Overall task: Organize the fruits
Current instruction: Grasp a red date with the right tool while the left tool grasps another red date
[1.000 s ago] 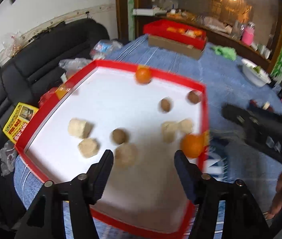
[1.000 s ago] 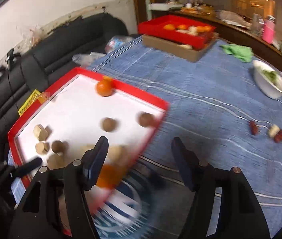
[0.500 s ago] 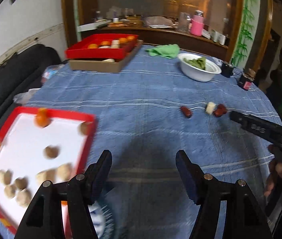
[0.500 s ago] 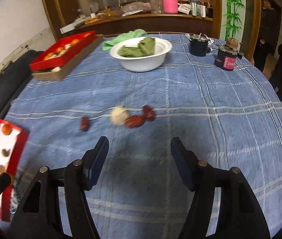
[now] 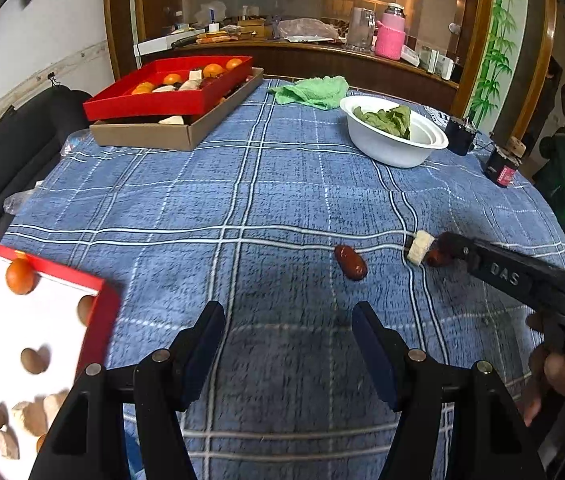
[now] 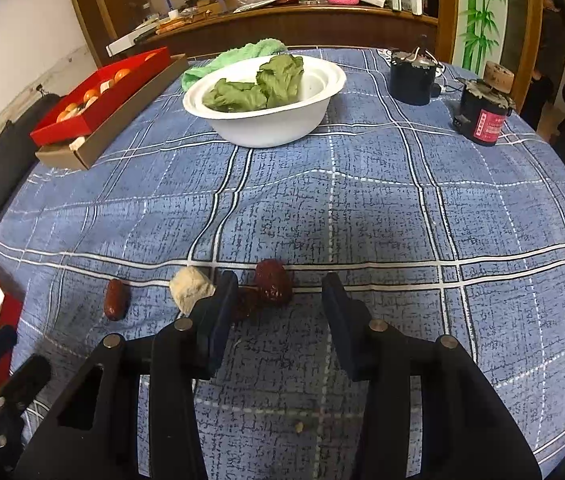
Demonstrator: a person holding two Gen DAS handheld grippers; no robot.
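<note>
Right tool has just been closing, empty; left tool gapes.

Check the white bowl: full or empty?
Partly filled: green leaves lie inside the white bowl, well below full.

The only lettering that could be read was "DAS", in pale raised capitals on the black side of the right gripper, seen from the left wrist camera. A small dark jar at the far right of the tabletop carried a red label with pale print, too small to make out. Some dark print showed on the cloth behind the white bowl, illegible as well.
</note>
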